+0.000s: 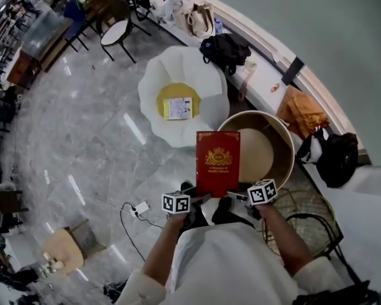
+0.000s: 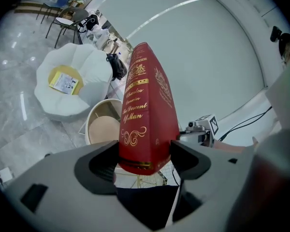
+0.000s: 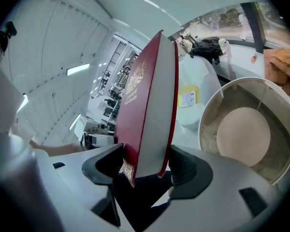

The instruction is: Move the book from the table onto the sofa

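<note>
A red hardback book [image 1: 218, 162] with gold print is held upright in the air, in front of the person's body. My left gripper [image 1: 200, 199] is shut on its lower spine corner [image 2: 144, 129]. My right gripper [image 1: 239, 196] is shut on the lower corner at the page edge [image 3: 152, 120]. The book's bottom sits between both pairs of jaws [image 2: 145, 161] [image 3: 145, 166]. Ahead on the floor is the white petal-shaped sofa [image 1: 206, 84] with a yellow seat, and a leaflet [image 1: 178, 108] lies on it. The round beige rimmed table [image 1: 286, 146] stands just behind the book.
A black backpack [image 1: 225, 49], an orange cloth [image 1: 303, 112] and a black bag [image 1: 335, 157] line the curved white ledge on the right. A wire basket [image 1: 308, 216] stands by the person's right side. A power strip with cable [image 1: 140, 208] lies on the marble floor at left. Chairs [image 1: 117, 33] stand far back.
</note>
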A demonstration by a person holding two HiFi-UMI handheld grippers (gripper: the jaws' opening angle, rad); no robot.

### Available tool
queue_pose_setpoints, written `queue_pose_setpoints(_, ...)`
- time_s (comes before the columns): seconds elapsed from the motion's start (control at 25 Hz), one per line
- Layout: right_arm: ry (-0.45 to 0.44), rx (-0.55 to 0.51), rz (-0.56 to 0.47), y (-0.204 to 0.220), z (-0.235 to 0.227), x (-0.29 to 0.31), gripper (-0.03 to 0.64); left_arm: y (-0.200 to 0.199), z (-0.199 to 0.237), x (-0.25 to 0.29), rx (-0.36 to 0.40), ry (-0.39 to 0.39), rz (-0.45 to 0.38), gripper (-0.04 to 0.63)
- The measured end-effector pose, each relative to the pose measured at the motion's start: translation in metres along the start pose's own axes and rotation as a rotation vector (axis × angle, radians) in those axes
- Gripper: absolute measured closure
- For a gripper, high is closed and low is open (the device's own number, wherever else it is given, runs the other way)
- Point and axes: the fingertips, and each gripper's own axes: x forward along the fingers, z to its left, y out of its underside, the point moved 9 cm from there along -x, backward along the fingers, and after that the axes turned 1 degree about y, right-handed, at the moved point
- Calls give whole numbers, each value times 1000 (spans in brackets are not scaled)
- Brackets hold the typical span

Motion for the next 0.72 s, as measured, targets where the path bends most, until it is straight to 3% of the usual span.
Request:
queue_pose_setpoints(0.28,14,-42,9,-44,36,31,310,-32,21,-39,-15,25,-41,256)
queue_pose_setpoints(0.72,36,-11,-55,-98,91,109,310,-105,77,-113,29,54,-10,258)
